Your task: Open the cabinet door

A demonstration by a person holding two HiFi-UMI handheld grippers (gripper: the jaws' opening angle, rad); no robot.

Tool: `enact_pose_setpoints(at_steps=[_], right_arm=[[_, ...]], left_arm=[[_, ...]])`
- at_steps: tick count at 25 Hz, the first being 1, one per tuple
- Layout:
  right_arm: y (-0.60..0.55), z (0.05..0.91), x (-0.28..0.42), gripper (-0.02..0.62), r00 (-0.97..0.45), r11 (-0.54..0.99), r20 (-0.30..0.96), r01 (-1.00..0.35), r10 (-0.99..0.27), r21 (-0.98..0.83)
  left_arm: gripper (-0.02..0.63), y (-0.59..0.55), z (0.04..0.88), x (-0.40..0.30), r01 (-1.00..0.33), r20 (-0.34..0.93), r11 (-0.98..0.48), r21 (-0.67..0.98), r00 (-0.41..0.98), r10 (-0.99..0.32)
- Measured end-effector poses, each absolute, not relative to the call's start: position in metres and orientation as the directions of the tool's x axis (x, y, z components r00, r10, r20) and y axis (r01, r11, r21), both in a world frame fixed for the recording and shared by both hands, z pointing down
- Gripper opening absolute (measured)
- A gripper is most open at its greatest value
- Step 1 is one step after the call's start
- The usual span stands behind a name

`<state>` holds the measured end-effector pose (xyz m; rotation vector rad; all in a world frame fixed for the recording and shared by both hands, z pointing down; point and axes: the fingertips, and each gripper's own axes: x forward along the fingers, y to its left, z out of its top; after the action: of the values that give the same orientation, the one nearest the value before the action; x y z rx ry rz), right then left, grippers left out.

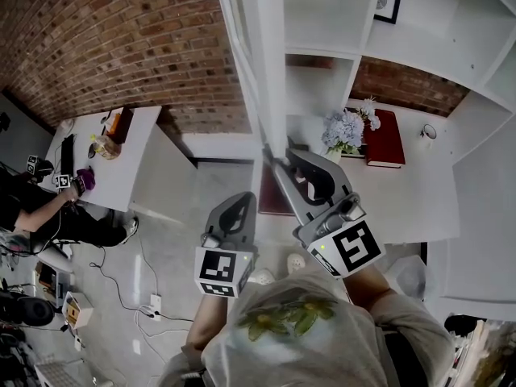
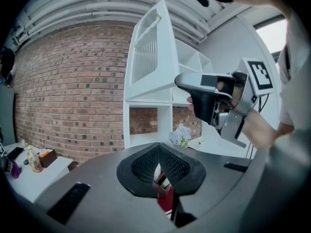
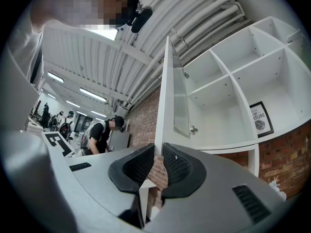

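Your right gripper [image 3: 158, 154] has its jaws closed on the lower edge of the cabinet door [image 2: 148, 52]. The white edge sits tight between the two black pads [image 3: 177, 166]. The door stands swung out from the cabinet [image 1: 364, 22], and in the head view you see it edge-on, directly in front of you. Your left gripper [image 2: 158, 153] carries nothing: its jaws are pressed together at the tips, with only a thin slit below them. It hangs lower than the right gripper and apart from the door.

The cabinet is divided into open white compartments. One upper compartment holds a framed print [image 3: 260, 118], which stands against the back wall. The wide lower shelf [image 1: 395, 204] carries a bunch of pale flowers [image 1: 347, 131] and a red book [image 1: 385, 139], which lies flat just beside the flowers (on their right in the head view). A small round thing [image 1: 427, 131] stands further along the same shelf, too small to say what it is.

The top of the door and most of the framed print are cut off by the upper border of the head view. In the left gripper view the red book shows only as a sliver through the slit between the jaws. Far to the left, a desk [image 1: 137, 180] holds several small objects that are hard to make out, and a person [image 1: 48, 208] sits at it.
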<state>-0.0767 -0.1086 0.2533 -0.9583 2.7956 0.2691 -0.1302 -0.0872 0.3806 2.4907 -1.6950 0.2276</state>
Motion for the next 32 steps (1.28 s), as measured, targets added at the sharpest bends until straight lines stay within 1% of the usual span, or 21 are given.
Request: enact_pose_setpoints(at_steps=[32], right_arm=[[-0.098, 0.254, -0.115, 0.067, -0.790, 0.785, -0.191, -0.608, -0.583, 0.119]], left_arm=[[0.009, -0.069, 0.384, -0.165, -0.941, 0.192, -0.335, 0.039, 0.337, -0.922]])
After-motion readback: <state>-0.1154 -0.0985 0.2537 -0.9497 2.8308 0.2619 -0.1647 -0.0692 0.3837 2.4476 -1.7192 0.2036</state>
